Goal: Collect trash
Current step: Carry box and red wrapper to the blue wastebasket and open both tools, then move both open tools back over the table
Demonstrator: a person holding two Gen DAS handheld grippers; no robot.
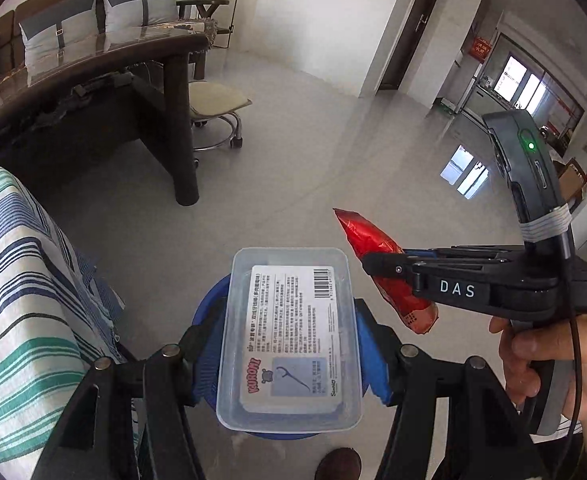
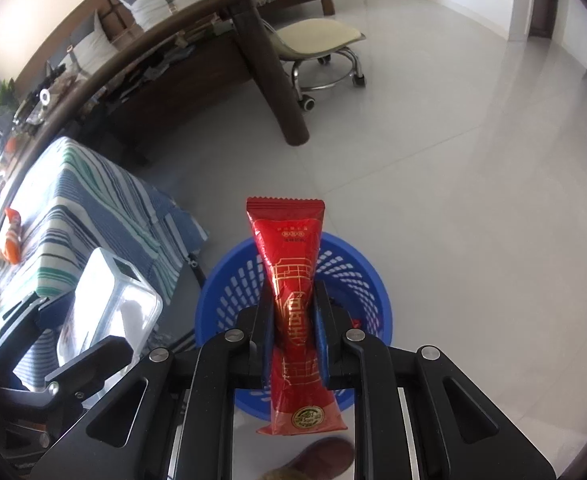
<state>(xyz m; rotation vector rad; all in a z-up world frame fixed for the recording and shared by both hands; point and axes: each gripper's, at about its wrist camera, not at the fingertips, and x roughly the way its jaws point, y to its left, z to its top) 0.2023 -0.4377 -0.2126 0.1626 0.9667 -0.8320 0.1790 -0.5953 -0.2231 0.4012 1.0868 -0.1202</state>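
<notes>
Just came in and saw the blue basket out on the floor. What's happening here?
A person is collecting trash with a handheld claw in each hand. The left claw grips a clear plastic box with a printed label, held over the blue basket on the tiled floor. The right claw is shut on a red snack wrapper, also above the basket. Neither item has been dropped in yet. An orange packet lies on the striped cloth nearby.
</notes>
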